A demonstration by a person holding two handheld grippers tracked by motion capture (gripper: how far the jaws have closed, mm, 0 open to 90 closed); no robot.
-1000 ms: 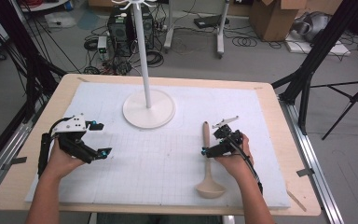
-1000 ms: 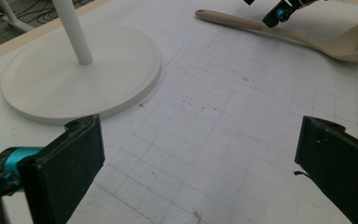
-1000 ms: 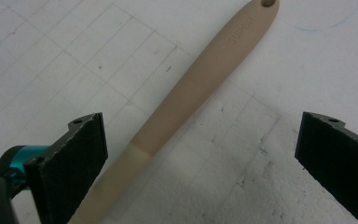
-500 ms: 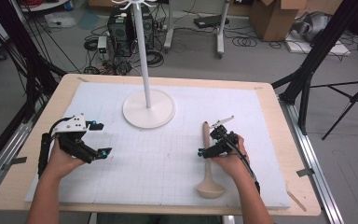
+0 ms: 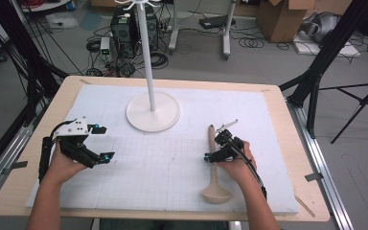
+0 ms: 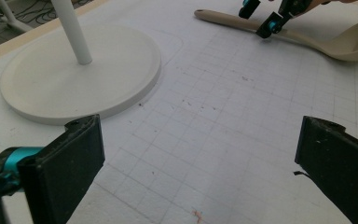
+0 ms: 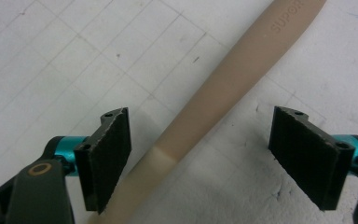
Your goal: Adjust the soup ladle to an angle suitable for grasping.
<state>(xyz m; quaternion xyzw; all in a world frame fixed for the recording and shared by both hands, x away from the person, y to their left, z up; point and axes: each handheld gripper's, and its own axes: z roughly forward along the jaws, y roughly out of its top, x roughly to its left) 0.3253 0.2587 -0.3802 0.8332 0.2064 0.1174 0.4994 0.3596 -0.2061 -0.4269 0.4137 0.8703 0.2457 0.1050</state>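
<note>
A beige wooden spoon [image 5: 212, 139] lies flat on the white gridded mat [image 5: 163, 163], its bowl [image 5: 215, 194] toward the near edge. My right gripper [image 5: 215, 152] sits low over the handle. In the right gripper view the handle [image 7: 242, 65] runs diagonally between its jaws, which have just been closing. The left pad [image 7: 109, 154] is close beside the handle and the right pad [image 7: 307, 154] stands well apart, so the gripper [image 7: 200, 121] is open. My left gripper [image 5: 105, 143] rests at the mat's left, wide open [image 6: 198, 140] with nothing between its jaws.
A white stand with a round base [image 5: 153, 112] and thin pole [image 5: 147, 57] rises at the mat's far middle. The wooden table's edge [image 5: 287, 143] frames the mat. Cables, boxes and tripod legs crowd the floor beyond.
The right gripper's jaws have narrowed around the spoon handle. The spoon, both hands and the left gripper have stayed in place.
</note>
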